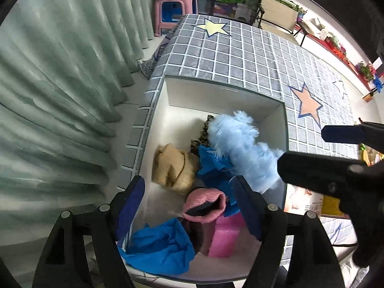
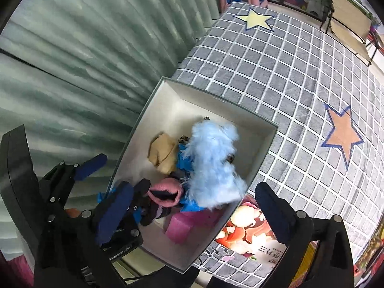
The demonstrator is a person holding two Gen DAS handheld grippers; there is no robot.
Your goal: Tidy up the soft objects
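A white box (image 1: 153,129) sits on the bed and holds several soft things. On top lies a light blue fluffy piece (image 1: 237,148), a little blurred. Around it are a tan cloth (image 1: 172,168), a pink knit hat (image 1: 204,204), blue cloth (image 1: 158,247), a pink foam block (image 1: 223,237) and a leopard-print cloth (image 1: 204,132). My left gripper (image 1: 188,206) hangs open over the hat and touches nothing. My right gripper (image 2: 194,213) stands wide open above the fluffy piece's (image 2: 213,165) near end, holding nothing. It also shows from the side as the right gripper (image 1: 316,148).
A grey checked blanket with stars (image 2: 276,96) covers the bed around the box. Green curtains (image 1: 60,84) hang close on the left. A printed picture book (image 2: 249,230) lies beside the box's near right wall. A pink stool (image 1: 175,12) and a folding chair (image 2: 350,24) stand beyond.
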